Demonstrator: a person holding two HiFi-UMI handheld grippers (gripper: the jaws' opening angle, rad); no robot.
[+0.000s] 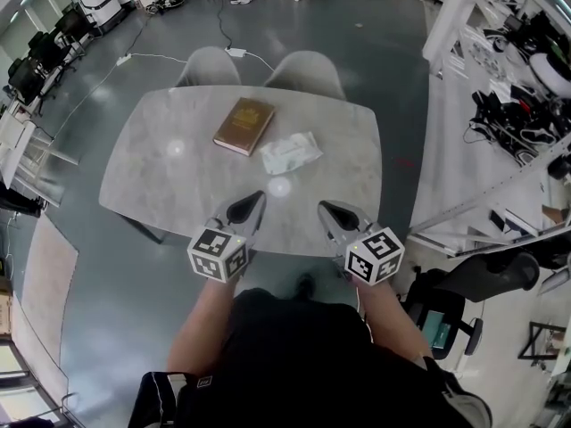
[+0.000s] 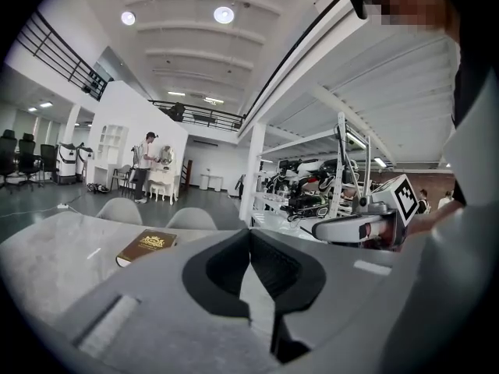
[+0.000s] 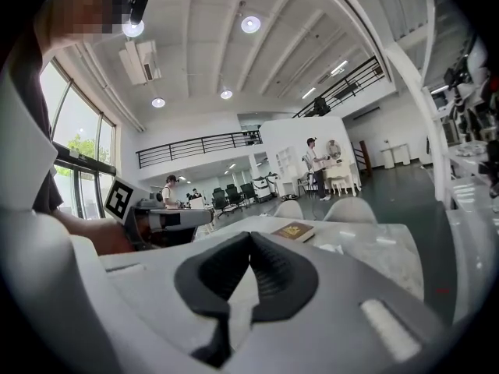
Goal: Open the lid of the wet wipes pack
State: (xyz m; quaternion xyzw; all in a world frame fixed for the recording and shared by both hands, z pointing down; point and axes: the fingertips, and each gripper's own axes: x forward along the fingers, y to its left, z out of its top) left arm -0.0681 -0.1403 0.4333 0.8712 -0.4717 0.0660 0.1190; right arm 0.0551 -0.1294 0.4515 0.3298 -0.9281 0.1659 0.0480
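The wet wipes pack (image 1: 290,152), white and crinkled, lies on the grey marble table (image 1: 161,176) to the right of a brown book (image 1: 244,125). My left gripper (image 1: 260,197) and right gripper (image 1: 323,207) hover side by side over the table's near edge, both well short of the pack. Both are shut with nothing between the jaws. In the left gripper view the jaws (image 2: 249,236) meet tip to tip, and the book (image 2: 146,246) shows to their left. The right gripper view shows its jaws (image 3: 250,238) closed, with the book (image 3: 294,231) and the pack (image 3: 329,248) beyond.
Two pale chairs (image 1: 259,69) stand at the table's far side. A white shelf rack (image 1: 500,105) with gear runs along the right. An office chair (image 1: 473,283) sits at my near right. People stand far off in the hall (image 2: 145,166).
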